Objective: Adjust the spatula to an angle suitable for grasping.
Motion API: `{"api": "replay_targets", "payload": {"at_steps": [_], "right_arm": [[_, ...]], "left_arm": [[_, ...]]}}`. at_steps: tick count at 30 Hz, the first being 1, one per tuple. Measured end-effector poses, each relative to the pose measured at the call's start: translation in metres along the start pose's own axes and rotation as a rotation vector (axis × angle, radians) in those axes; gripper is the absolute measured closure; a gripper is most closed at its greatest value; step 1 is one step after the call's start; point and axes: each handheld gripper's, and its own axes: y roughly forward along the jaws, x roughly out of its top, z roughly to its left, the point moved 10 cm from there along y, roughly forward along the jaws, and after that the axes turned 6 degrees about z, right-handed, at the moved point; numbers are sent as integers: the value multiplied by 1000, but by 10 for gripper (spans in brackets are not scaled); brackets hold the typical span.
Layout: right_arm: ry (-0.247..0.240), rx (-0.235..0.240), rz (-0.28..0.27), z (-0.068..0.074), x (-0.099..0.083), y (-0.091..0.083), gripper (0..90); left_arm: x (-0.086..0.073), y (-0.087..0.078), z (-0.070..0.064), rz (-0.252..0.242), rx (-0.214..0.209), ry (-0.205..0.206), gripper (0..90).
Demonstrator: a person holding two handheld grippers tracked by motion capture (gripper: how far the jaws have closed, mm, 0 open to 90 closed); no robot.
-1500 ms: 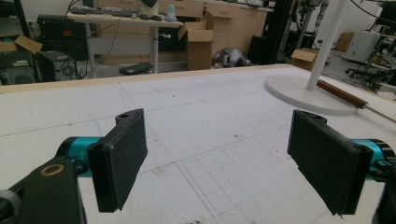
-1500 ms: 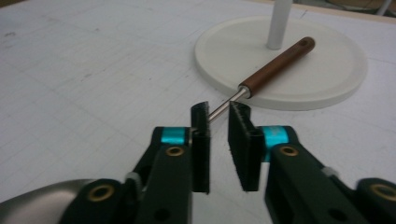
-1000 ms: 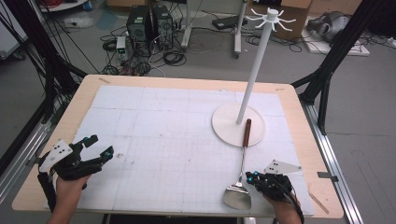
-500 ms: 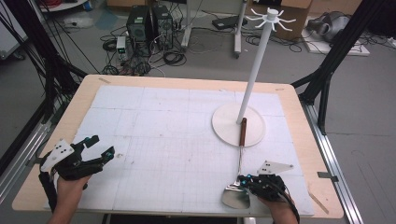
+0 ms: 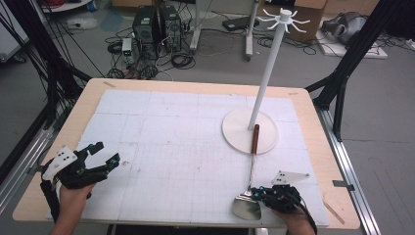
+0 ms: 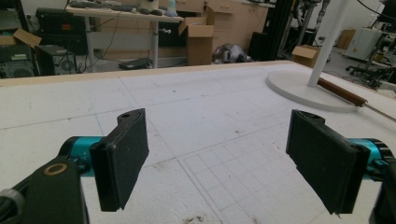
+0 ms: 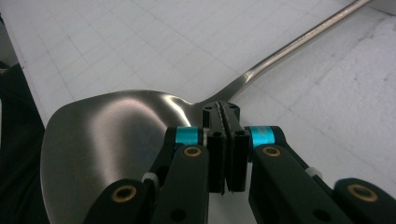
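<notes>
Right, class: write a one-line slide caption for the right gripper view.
Right gripper, jaws shut, at the edge of a steel spatula lying on the gridded white table.

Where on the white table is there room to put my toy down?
The widest bare patch of the white gridded table lies between the open left claw and the white round-based hook stand. The back strip is free too. It is crowded at the near right, where the steel spatula with a brown wooden handle lies by the right claw.
</notes>
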Motion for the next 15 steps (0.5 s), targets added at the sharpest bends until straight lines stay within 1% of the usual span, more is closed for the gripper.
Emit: {"api": "replay_targets", "payload": {"at_steps": [3, 6, 7, 9, 11, 15], "right_arm": [[-10, -5, -2, 2, 5, 4, 888], [-8, -1, -2, 4, 6, 6, 877], [1, -3, -1, 4, 8, 8, 875], [-11, -7, -4, 4, 9, 9, 873], [-11, -14, -1, 5, 10, 10, 876], [-23, -13, 1, 8, 13, 14, 883]], "left_arm": [[0, 0, 0, 2, 0, 1, 214], [-1, 0, 0, 5, -2, 0, 214], [-1, 0, 0, 7, -1, 1, 214], [-1, 1, -1, 7, -2, 5, 214], [-1, 1, -1, 11, -4, 5, 215], [-2, 2, -1, 13, -4, 7, 215]]}}
